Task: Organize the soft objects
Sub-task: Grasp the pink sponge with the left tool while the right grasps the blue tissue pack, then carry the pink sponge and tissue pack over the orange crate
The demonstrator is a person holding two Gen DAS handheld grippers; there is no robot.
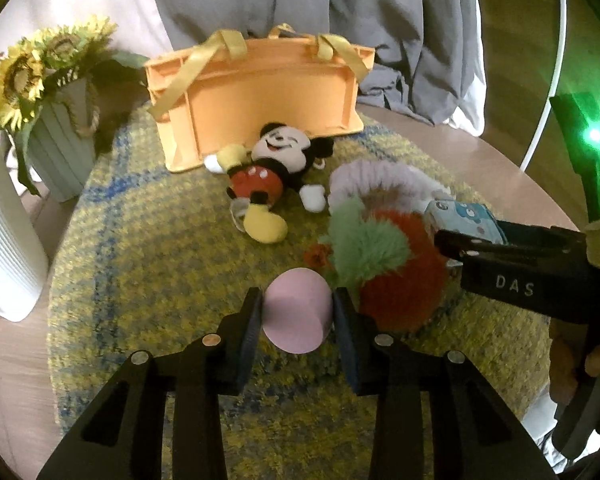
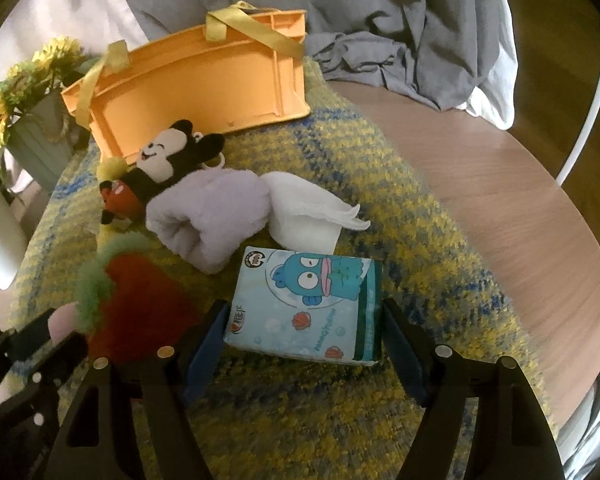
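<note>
My left gripper (image 1: 298, 314) is shut on a pink soft block (image 1: 296, 312) above the yellow-blue mat. Beside it lies a red and green fuzzy plush (image 1: 396, 276), also in the right wrist view (image 2: 140, 300). My right gripper (image 2: 304, 344) stands with its jaws around a blue cartoon tissue pack (image 2: 306, 304), touching its sides. A Mickey plush (image 1: 272, 168) (image 2: 160, 172), a lilac rolled towel (image 2: 208, 216) and a white folded cloth (image 2: 308, 216) lie in front of the orange tote basket (image 1: 260, 96) (image 2: 196, 80), which is tipped on its side.
A pot of sunflowers (image 1: 40, 76) and a white ribbed vase (image 1: 0, 240) stand at the left. The woven mat (image 1: 140, 264) covers a round wooden table (image 2: 500, 184). Grey cloth (image 1: 320, 12) hangs behind the basket.
</note>
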